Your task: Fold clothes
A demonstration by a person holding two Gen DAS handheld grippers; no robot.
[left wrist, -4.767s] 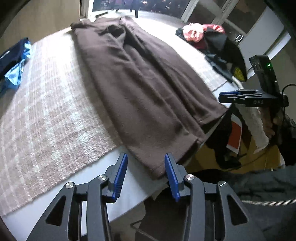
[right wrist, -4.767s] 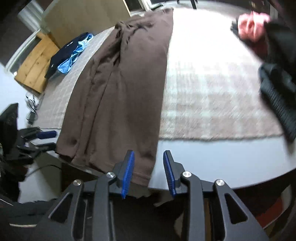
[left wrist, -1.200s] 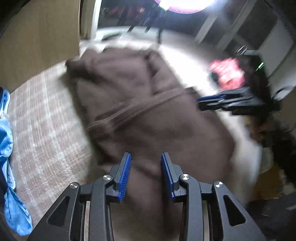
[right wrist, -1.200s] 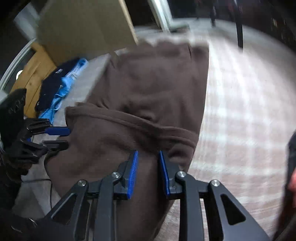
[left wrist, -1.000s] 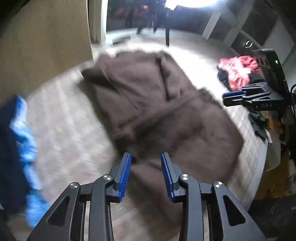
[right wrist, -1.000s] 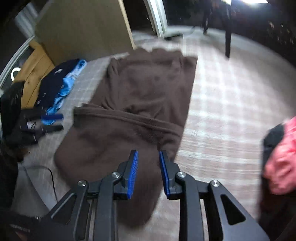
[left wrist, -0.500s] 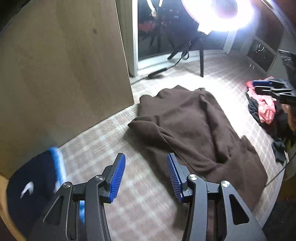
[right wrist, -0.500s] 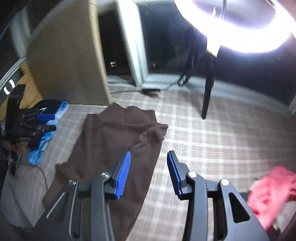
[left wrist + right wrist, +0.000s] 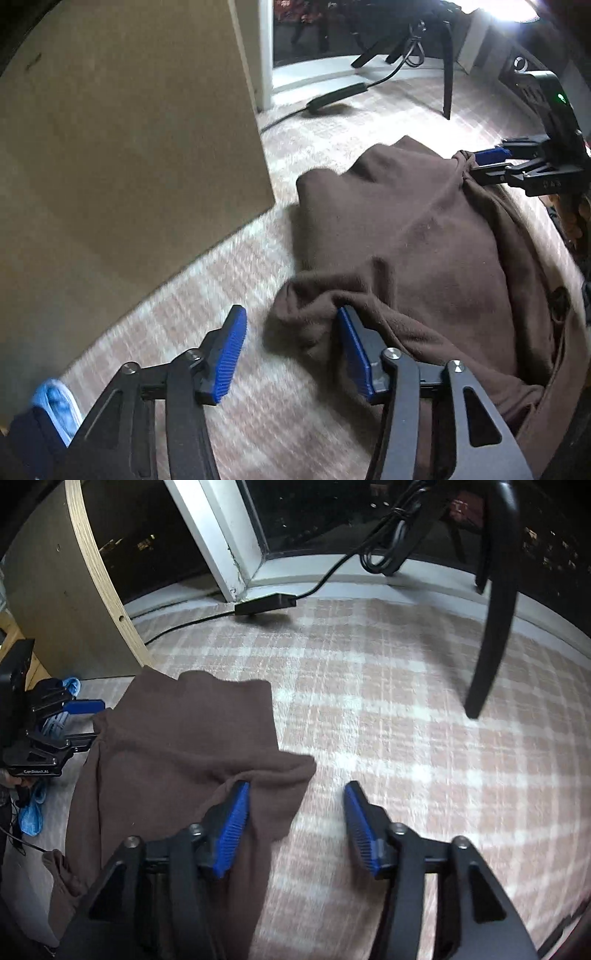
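A brown garment [image 9: 413,240] lies folded over on the checked cover [image 9: 406,738]. My left gripper [image 9: 291,354] is low at its near-left corner. Its jaws are opening, and the bunched corner rests against the right pad [image 9: 352,350] without being pinched. My right gripper [image 9: 295,830] is at the other corner of the brown garment [image 9: 177,746]. Its jaws are opening too, and the cloth drapes over the left pad [image 9: 232,830] and partly into the gap. Each view shows the other gripper across the garment: the right gripper [image 9: 491,162] and the left gripper [image 9: 74,720].
A wooden panel [image 9: 129,147] stands to the left of the garment. A black power brick [image 9: 266,603] with its cable lies at the far edge by the window frame. A black stand leg [image 9: 491,627] comes down at the right. Blue clothing [image 9: 55,402] lies at the left.
Both grippers have travelled along the garment toward its far end and come down at its corners. Their jaws have spread wider and no longer pinch the cloth.
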